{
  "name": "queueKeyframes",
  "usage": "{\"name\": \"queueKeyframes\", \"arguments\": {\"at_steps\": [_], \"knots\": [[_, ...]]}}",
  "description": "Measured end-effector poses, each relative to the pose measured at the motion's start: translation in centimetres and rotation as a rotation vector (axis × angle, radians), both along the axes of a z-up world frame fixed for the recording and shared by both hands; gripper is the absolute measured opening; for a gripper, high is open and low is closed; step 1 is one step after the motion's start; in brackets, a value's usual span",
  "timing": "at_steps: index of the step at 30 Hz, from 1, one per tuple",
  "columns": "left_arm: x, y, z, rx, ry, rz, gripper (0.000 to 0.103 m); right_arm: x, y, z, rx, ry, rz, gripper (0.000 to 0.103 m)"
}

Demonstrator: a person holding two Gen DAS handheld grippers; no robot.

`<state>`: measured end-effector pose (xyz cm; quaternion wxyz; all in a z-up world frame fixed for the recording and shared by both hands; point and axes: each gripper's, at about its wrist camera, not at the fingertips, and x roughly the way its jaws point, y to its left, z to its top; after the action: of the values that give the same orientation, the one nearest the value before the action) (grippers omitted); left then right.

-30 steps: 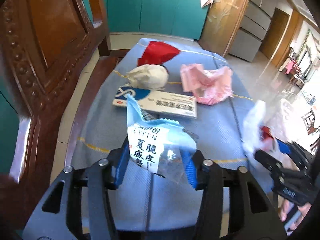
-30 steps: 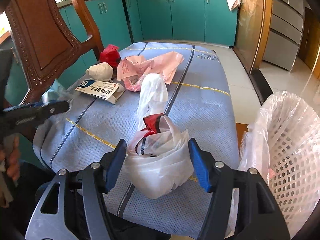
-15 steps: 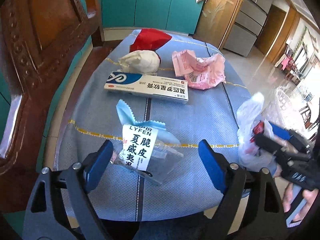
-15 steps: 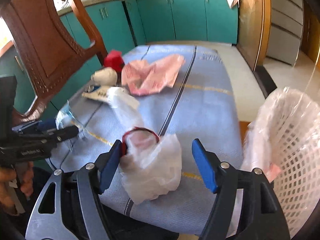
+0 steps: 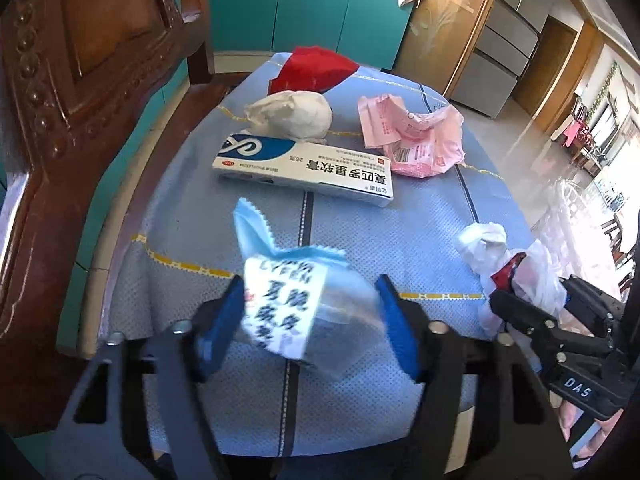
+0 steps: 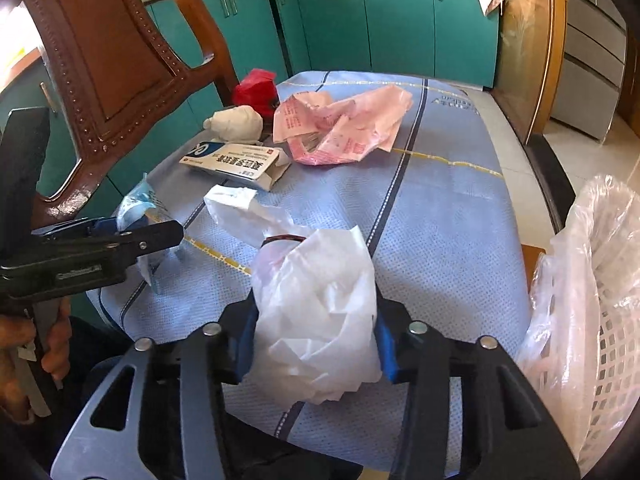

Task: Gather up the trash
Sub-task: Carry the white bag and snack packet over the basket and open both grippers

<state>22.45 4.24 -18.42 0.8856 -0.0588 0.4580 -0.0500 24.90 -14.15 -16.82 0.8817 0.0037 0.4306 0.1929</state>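
Note:
My left gripper (image 5: 310, 320) is shut on a blue-and-clear snack wrapper (image 5: 288, 296) with a white label, near the front of the blue mat (image 5: 400, 232); it also shows in the right wrist view (image 6: 136, 208). My right gripper (image 6: 314, 332) is shut on a crumpled white plastic bag (image 6: 320, 304) with something red inside, also seen in the left wrist view (image 5: 516, 276). On the mat lie a white-and-blue medicine box (image 5: 304, 168), a white paper wad (image 5: 296, 114), a red wrapper (image 5: 312, 70) and a pink bag (image 5: 416, 140).
A white mesh basket lined with a clear bag (image 6: 592, 304) stands right of the mat. A carved wooden chair back (image 6: 104, 60) rises on the left. Teal cabinets (image 6: 380, 24) line the far wall.
Both grippers opened half a second ago and have since shut again: the left on the snack wrapper, the right on the white bag. The white bag's tail now lies flatter on the mat.

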Motion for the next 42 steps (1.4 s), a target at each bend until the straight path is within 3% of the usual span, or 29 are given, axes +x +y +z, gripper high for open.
{"name": "queueKeyframes", "arguments": {"at_steps": [10, 15, 20, 25, 31, 38, 42], "knots": [[-0.8, -0.1, 1.5, 0.0, -0.072, 0.002, 0.058, -0.6, -1.2, 1.9, 0.022, -0.05, -0.032, 0.046], [-1.6, -0.8, 3.2, 0.032, -0.122, 0.009, 0.058, -0.8, -2.3, 3.5, 0.035, -0.09, -0.054, 0.046], [-2.9, -2.5, 6.3, 0.04, -0.194, -0.022, 0.058, -1.5, -6.1, 6.7, 0.075, -0.173, -0.135, 0.046], [-3.3, -6.7, 8.7, -0.039, -0.224, -0.161, 0.058, -3.2, -12.2, 9.2, 0.086, -0.242, -0.264, 0.046], [-2.7, -13.7, 9.2, -0.088, -0.213, -0.334, 0.058, -5.4, -18.7, 8.1, 0.079, -0.23, -0.407, 0.046], [-1.8, -23.9, 8.5, -0.144, -0.173, -0.536, 0.058, -8.2, -24.6, 7.1, 0.051, -0.22, -0.551, 0.046], [-1.8, -29.4, 6.9, -0.214, -0.107, -0.677, 0.058, -10.1, -27.9, 7.1, 0.049, -0.226, -0.635, 0.046]]}}
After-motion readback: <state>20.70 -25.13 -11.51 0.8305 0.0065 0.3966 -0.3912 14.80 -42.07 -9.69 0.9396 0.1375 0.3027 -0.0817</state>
